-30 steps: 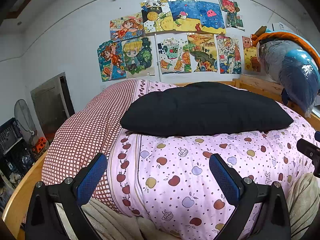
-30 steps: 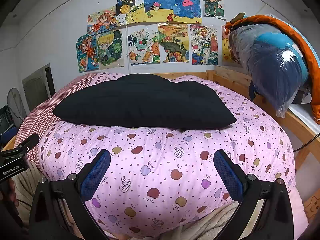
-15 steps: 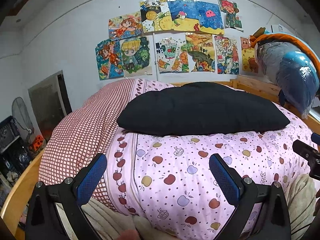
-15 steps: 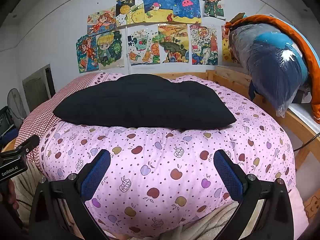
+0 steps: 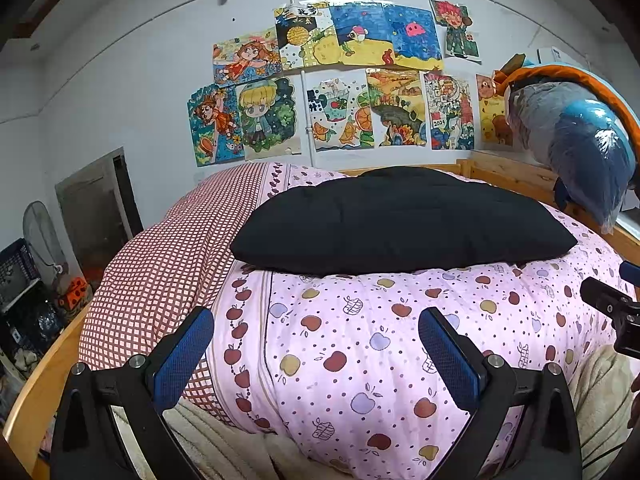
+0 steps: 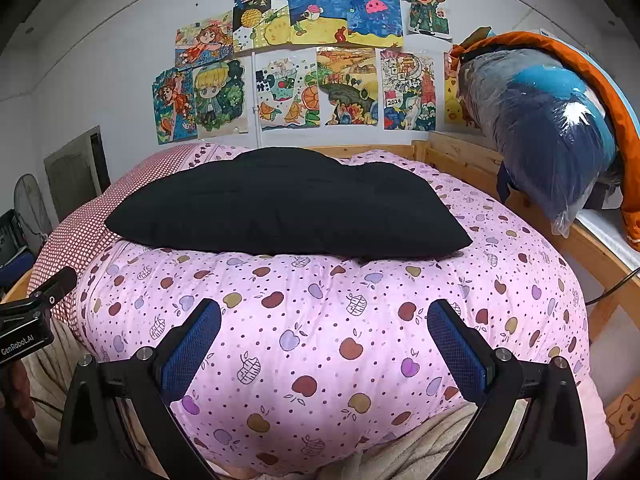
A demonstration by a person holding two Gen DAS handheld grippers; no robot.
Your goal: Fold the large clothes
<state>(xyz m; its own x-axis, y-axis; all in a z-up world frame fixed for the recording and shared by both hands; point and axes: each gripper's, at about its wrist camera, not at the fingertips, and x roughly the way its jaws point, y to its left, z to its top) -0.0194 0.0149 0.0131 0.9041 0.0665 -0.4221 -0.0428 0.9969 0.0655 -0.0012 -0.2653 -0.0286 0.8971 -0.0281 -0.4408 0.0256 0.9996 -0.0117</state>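
Apparently the folding is either finished or close to it: the black garment lies as a compact, puffy rectangle on top of the pink apple-print quilt, its edges tidy and no sleeve or loose flap showing from either wrist view. Whether a further fold is planned cannot be told from these pictures; if one is, everything after this resting bundle is left to do. The garment sits toward the far middle of the quilt, with a red checked cover just beside it on the left and the wooden bed rail behind it. The left gripper hangs above the near slope of the quilt with its blue pads spread wide, pinching nothing and touching no cloth as far as the view shows. The right gripper is likewise held over the quilt's near edge, its pads spread wide and empty, well apart from the black garment. Drawings cover the wall beyond, and a plastic-wrapped bundle rests on the neighbouring rail to the right.
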